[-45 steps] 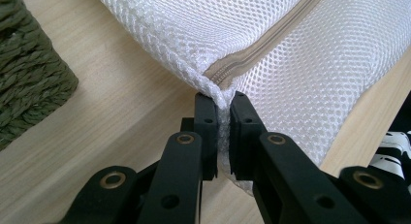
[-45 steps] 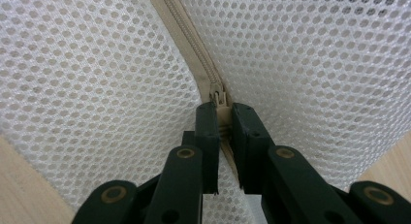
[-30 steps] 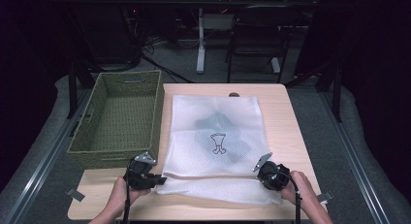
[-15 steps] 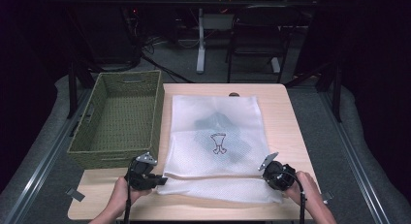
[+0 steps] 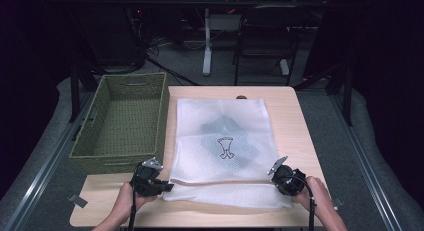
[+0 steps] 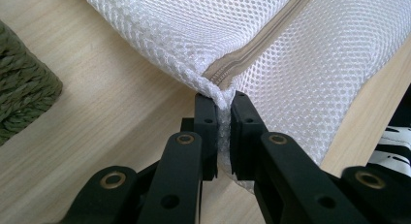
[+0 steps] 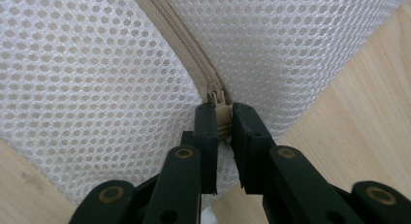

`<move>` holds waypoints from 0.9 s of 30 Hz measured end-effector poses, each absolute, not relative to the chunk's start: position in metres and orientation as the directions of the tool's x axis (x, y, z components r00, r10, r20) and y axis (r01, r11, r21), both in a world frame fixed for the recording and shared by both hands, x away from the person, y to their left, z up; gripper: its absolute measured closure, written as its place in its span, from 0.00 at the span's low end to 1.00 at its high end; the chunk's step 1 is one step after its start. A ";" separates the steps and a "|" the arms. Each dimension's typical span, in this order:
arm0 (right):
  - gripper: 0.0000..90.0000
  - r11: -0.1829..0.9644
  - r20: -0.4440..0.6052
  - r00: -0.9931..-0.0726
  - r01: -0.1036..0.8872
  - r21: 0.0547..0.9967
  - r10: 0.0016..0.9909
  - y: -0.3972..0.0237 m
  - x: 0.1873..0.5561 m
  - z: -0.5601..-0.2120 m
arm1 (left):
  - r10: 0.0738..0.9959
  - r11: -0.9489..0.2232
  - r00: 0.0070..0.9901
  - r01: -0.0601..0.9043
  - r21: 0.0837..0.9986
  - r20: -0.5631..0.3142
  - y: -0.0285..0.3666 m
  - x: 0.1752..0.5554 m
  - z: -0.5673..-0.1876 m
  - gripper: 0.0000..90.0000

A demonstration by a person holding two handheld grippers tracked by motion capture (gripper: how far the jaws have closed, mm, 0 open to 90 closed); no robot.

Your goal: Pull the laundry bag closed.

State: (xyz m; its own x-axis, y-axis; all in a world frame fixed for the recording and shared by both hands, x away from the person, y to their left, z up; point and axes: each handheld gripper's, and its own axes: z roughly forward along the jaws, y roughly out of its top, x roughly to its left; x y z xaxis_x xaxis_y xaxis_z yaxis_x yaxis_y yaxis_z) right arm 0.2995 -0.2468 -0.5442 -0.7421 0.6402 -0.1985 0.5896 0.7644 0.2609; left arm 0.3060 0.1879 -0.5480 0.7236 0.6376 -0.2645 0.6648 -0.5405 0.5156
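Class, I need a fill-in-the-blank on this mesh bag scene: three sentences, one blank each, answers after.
1. The right gripper is shut on the bag's zip ____.
2. The left gripper pinches the mesh bag at the zip's other ____.
3. The green ____ stands left of the bag on the table.

Missing words: pull; end; basket

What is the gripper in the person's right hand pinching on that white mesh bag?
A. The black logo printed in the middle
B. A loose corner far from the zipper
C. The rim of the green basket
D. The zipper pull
D: in the right gripper view the right gripper has its jaws closed on the beige zipper pull at the end of the zipper on the mesh bag.
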 end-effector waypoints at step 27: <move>0.15 0.605 -0.011 -0.691 0.625 0.494 0.723 -0.244 0.299 -0.517 | 0.563 -0.657 0.813 0.550 0.516 -0.150 0.184 0.290 -0.515 0.25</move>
